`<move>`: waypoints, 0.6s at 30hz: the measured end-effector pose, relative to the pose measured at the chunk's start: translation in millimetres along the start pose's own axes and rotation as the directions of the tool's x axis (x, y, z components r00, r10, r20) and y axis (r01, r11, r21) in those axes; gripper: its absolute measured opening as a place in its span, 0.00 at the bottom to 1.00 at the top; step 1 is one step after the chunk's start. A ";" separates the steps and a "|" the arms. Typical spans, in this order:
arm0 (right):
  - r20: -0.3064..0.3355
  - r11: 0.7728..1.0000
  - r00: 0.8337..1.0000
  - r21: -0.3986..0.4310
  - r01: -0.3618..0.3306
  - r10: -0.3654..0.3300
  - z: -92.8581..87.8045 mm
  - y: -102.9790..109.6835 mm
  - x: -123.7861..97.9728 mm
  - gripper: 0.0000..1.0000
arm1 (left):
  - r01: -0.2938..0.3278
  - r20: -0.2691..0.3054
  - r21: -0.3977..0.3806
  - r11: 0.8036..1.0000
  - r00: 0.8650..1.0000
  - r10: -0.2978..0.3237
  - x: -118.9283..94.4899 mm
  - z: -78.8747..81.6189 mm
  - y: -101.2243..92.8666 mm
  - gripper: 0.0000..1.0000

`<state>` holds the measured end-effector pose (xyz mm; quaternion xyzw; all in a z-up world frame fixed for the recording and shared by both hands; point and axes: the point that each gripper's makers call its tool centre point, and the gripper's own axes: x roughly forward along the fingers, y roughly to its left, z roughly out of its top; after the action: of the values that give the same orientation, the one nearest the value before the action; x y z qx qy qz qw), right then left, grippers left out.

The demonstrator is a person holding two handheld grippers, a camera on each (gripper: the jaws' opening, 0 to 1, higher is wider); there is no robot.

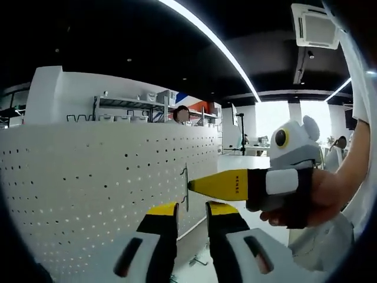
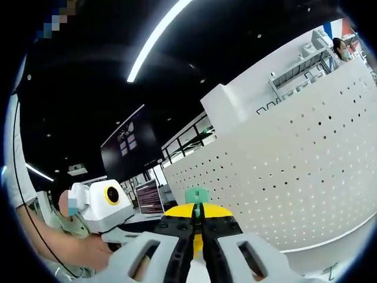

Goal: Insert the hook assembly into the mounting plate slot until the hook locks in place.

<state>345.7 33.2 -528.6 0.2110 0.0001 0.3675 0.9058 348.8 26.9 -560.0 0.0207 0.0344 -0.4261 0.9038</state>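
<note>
- The white perforated metal board [image 1: 88, 188], the mounting plate of the task, stands upright and curves across the left gripper view; it also shows in the right gripper view [image 2: 306, 177].
- A thin dark wire hook [image 1: 185, 187] sits against the board's face near its right end, a narrow upright loop touching or just off the holes; I cannot tell whether it is seated.
- The right gripper [image 1: 191, 186] comes in from the right of the left gripper view, held in a person's hand [image 1: 330, 197]. Its yellow-tipped jaws are pressed together to a point right at the hook, apparently pinching its wire.
- In the right gripper view the right gripper [image 2: 198, 219] has its jaws closed with a small green piece [image 2: 197, 194] rising just above the tips; what it is I cannot tell.
- The left gripper [image 1: 191, 213] hangs just below the hook, its yellow-and-black jaws spread with a clear gap, nothing between them.
- The hook looks light, stiff and thin, so likely to twist or slip in smooth pads; a hold low on its straight shank, near the board, should steady it.
- The board looks rigid and should not give under pressure.
</note>
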 end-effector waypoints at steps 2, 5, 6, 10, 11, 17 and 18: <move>-0.001 1.000 1.000 0.004 -0.003 0.003 -0.4 -0.1 0.0 0.00 | -0.002 -0.003 -0.009 1.000 1.000 0.002 0.6 -2.3 1.1 0.31; -0.004 1.000 1.000 0.004 -0.007 0.007 -0.3 0.5 -0.4 0.00 | -0.005 -0.018 -0.004 1.000 1.000 0.005 1.8 -5.5 0.7 0.40; -0.003 1.000 1.000 0.004 -0.006 0.006 0.0 0.3 -0.6 0.00 | -0.007 -0.022 -0.001 1.000 1.000 0.007 2.1 -5.9 0.1 0.42; -0.004 1.000 1.000 0.003 -0.004 0.004 0.4 -0.4 -1.4 0.00 | -0.027 -0.014 0.022 0.999 1.000 0.028 2.8 -5.5 2.6 0.54; -0.003 1.000 1.000 0.004 -0.005 0.005 0.4 0.0 -1.5 0.00 | -0.034 -0.014 0.028 0.999 0.999 0.034 2.7 -5.4 3.4 0.57; -0.008 1.000 1.000 0.002 -0.007 0.007 -0.3 0.5 -2.0 0.00 | -0.093 0.016 0.055 0.994 0.996 0.092 0.4 -0.2 14.3 0.72; -0.009 1.000 1.000 0.002 -0.007 0.007 -0.2 0.7 -2.0 0.00 | -0.090 0.016 0.053 0.994 0.996 0.090 -0.1 0.5 14.7 0.70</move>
<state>343.8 32.5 -528.8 0.2104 0.0038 0.3717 0.9042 360.1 36.3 -559.4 0.0436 0.0157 -0.3858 0.9214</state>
